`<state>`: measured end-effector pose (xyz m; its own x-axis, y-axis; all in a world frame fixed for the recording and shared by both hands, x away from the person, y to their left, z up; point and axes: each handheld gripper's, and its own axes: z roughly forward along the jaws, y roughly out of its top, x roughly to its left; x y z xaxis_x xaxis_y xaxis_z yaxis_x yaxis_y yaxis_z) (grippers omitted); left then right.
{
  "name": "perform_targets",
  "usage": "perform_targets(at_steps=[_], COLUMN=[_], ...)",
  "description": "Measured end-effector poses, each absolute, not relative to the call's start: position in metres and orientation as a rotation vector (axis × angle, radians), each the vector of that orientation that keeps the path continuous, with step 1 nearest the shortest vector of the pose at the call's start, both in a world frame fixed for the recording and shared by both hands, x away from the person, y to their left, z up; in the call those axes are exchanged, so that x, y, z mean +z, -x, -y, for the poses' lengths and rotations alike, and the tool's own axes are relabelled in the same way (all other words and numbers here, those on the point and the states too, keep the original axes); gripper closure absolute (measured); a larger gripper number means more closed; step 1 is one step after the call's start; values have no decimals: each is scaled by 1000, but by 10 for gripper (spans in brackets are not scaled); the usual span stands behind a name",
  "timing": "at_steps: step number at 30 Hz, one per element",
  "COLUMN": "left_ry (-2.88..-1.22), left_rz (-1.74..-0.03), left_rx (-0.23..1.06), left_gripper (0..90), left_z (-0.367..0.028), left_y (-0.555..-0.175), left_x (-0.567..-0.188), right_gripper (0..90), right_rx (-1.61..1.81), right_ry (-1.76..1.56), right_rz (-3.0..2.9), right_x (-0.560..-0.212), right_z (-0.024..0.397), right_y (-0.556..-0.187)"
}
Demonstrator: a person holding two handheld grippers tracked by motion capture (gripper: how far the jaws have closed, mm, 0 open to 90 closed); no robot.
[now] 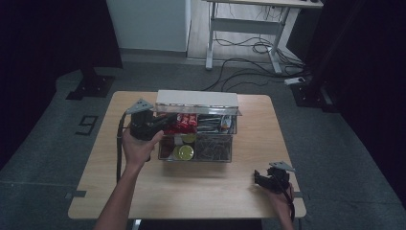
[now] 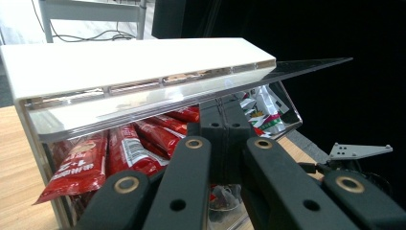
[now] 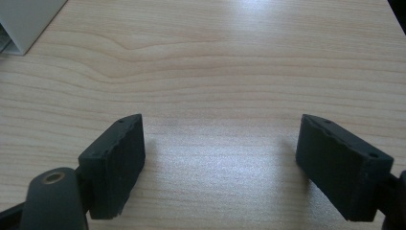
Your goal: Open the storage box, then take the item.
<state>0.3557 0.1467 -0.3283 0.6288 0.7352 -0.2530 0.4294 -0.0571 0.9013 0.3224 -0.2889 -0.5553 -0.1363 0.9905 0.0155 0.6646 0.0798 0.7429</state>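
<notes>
At the wooden table, I push my left gripper into the back left compartment of the clear organizer box, where the red snack packets lie stacked under the raised white lid. Its jaws are pressed together; whether they pinch a packet I cannot tell, since the tips are hidden among the wrappers. The lid stands propped open at the back, which leaves the compartments free to reach from my side. Yellow-lidded jars sit in the near row, beside a section of dark small items. My right gripper waits well apart at the table's near right corner, jaws spread wide over bare wood and holding nothing, likely kept clear of the working hand.
</notes>
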Motion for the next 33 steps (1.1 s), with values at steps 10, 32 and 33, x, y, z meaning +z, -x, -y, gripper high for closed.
perform_targets(at_steps=[10,32,33], left_ry=[-1689,-1707,-1706], left_rz=[-967,-959,-960], left_rx=[327,324,323], left_gripper=[900,900,900], left_z=[-147,-142,-142], left_y=[-356,-360,-360], left_x=[-329,-331,-331], right_gripper=[216,378,384], right_rx=[843,1131,1144], right_ry=[-1631,-1504,-1487], right_rz=[-1848,-1809,-1810], right_x=[-555,-488,-481], right_z=[289,269,267], right_y=[-321,-308,-308])
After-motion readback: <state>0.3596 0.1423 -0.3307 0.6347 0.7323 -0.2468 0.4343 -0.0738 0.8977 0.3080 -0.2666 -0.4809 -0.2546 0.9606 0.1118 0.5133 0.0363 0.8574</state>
